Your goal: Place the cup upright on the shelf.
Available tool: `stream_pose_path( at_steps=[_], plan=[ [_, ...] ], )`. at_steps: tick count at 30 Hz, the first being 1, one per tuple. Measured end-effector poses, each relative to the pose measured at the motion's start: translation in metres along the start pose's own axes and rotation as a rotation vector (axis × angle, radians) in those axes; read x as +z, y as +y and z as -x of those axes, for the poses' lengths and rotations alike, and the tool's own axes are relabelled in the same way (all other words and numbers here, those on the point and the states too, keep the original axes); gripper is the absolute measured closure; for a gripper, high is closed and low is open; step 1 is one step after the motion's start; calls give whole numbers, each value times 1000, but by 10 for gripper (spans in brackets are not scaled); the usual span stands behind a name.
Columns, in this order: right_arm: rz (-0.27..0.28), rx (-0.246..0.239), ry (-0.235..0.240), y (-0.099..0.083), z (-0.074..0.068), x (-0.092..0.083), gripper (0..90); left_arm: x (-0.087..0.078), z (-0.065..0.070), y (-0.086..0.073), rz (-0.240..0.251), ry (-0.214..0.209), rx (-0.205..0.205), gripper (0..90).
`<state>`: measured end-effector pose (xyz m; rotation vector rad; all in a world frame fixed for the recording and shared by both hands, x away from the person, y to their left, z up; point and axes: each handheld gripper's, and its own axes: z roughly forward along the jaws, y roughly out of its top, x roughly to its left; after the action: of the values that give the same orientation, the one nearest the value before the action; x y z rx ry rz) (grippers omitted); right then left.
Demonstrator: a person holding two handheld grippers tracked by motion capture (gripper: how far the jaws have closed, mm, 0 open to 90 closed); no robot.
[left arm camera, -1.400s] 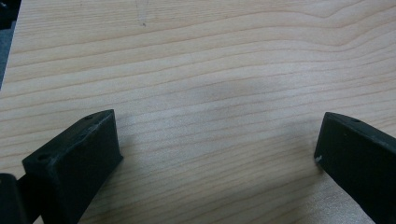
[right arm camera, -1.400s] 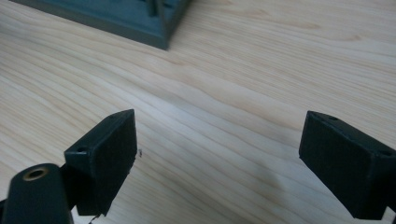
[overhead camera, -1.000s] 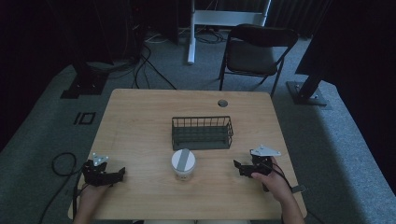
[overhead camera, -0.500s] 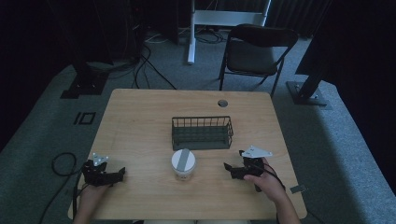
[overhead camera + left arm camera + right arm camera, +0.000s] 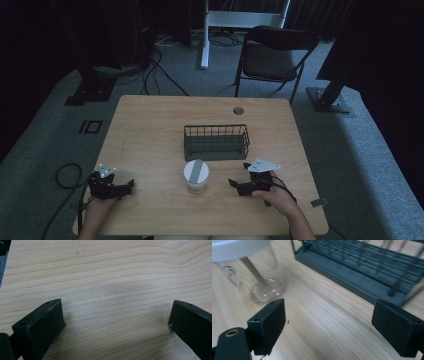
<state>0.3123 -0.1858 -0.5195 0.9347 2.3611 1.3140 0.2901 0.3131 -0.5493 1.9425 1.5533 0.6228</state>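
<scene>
Claws, both spread open and empty, on a pale wooden surface.
Right claw nears a clear white-lidded jar; a sideways nudge could tip it toward the dark wire basket. Left claw sits apart.

Black grippers carry grey three-cornered plates.

High view: fixed overhead cam on the person's side, looking forward and down at the whole tabletop, with a chair and floor beyond. Left gripper view: rides the left claw, very near the wood, facing bare grain between wide-apart jaws. Right gripper view: rides the right claw, low and close, facing the wire basket and clear lidded jar (both blurred). It shares basket and jar with the high view.
</scene>
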Motion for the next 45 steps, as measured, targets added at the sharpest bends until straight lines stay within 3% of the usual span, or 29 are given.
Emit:
stream_pose_path(
  at_steps=[13, 26, 37, 45],
  plan=[
    [13, -72, 133, 12, -32, 24, 128, 0, 0, 0, -1, 0, 1, 2],
    [15, -127, 217, 18, -53, 46, 127, 0, 0, 0, 0, 0, 0, 2],
    [21, -116, 225, 20, -61, 63, 126, 0, 0, 0, 1, -4, 4, 3],
    [57, -99, 235, 25, -66, 70, 126, 0, 0, 0, 1, -4, 3, 3]
  ],
)
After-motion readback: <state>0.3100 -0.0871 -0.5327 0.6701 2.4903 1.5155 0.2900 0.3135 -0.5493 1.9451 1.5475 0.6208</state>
